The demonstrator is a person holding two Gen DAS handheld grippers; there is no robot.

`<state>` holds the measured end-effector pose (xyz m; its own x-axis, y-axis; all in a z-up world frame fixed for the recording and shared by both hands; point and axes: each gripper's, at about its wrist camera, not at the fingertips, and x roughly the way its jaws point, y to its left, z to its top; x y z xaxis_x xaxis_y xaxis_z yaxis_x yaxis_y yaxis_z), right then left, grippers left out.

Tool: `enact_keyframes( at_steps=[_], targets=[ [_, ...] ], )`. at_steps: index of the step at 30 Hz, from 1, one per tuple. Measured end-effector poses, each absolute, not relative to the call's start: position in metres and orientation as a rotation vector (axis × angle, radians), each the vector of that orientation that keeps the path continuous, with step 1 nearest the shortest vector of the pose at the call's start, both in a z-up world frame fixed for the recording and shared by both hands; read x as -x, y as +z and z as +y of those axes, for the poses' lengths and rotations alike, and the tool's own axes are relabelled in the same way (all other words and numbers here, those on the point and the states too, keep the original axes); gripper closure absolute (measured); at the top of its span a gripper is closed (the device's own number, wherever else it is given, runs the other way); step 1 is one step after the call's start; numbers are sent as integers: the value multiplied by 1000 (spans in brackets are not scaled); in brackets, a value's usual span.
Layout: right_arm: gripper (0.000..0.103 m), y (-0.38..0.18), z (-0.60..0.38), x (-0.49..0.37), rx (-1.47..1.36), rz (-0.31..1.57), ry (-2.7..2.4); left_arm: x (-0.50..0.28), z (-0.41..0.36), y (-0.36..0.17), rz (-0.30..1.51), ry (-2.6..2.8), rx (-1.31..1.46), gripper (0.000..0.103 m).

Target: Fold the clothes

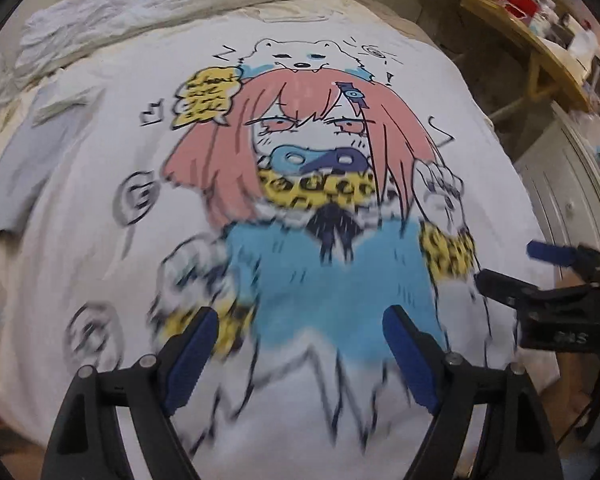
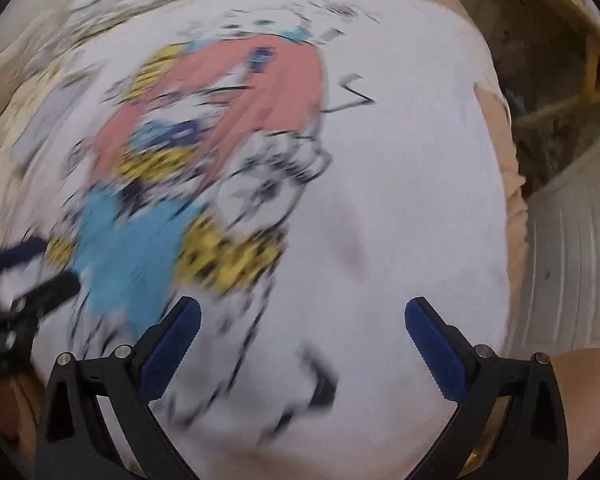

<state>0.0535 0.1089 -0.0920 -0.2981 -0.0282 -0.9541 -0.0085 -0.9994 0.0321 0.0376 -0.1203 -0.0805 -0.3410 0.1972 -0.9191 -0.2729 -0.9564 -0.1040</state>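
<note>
A soft white cotton T-shirt (image 1: 100,208) with a pink-haired cartoon print lies flat on the bed (image 1: 4,136), below the crumpled duvet (image 1: 140,4), while left gripper (image 1: 296,344) and right gripper (image 2: 302,336) hover over it, jaws wide and empty.

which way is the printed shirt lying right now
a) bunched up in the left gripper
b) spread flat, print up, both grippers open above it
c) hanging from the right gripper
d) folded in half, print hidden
b: the white t-shirt lies spread on the bed with its cartoon print facing up, and the left gripper and right gripper both have their fingers apart, holding nothing.
</note>
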Motion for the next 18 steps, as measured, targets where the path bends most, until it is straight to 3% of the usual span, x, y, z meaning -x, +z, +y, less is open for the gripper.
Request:
enact_keyframes(
  at_steps=[3,8,12,18],
  targets=[
    [0,-124,104,-35,-1905,-64,-2513,-34,-121,-103,90,2380,1629,17],
    [0,-122,101,-75,-1864,-46,-2560,-65,-120,-110,189,2422,1626,17],
    [0,-117,93,-103,-1948,-65,-2513,-84,-127,-105,99,2389,1720,17],
    [0,-108,85,-122,-1943,-75,-2490,-107,-141,-87,-58,2458,1627,17]
  ],
)
